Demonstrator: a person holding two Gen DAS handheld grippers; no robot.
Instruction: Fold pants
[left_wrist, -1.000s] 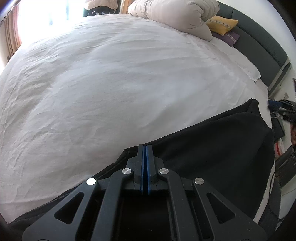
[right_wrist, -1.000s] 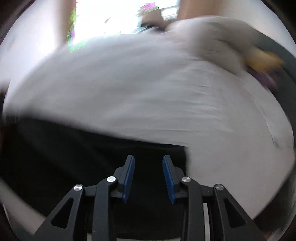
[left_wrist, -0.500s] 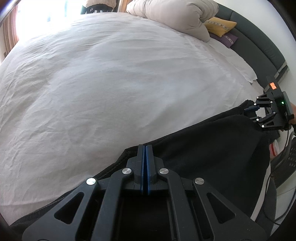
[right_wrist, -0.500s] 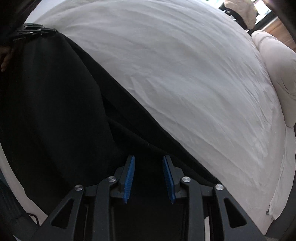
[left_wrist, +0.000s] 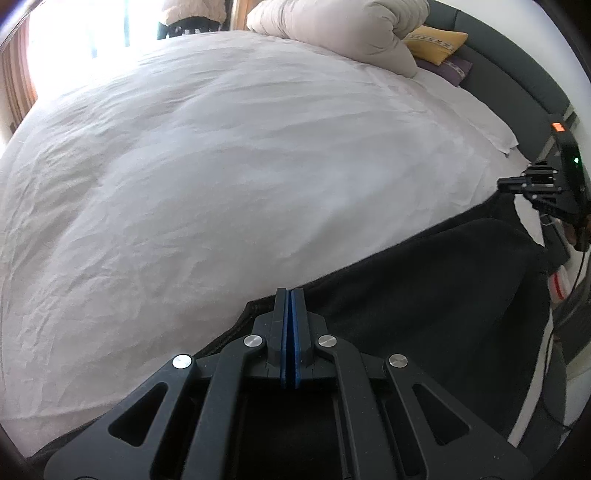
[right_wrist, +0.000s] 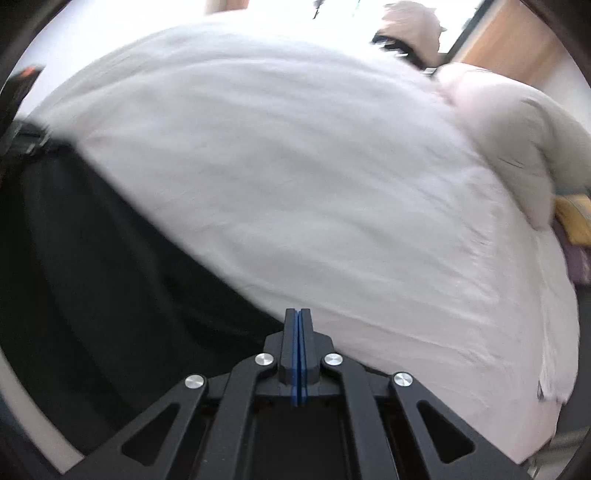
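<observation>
Black pants (left_wrist: 424, 295) spread along near edge of bed, on white sheet (left_wrist: 221, 166). Left gripper (left_wrist: 289, 295) at pants' edge, blue pads pressed together; cloth between them not discernible. Right gripper (right_wrist: 297, 314) at other end of pants, jaws just closed, pads meeting at fabric's edge; grip on cloth unclear, view blurred. Beyond: bunched beige duvet (left_wrist: 332, 33), yellow cushion (left_wrist: 436, 42), purple cushion (left_wrist: 454, 68), dark grey headboard (left_wrist: 517, 81).

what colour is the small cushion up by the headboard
The cushion is mustard yellow with a pale patterned band, clearest in the left wrist view.
</observation>
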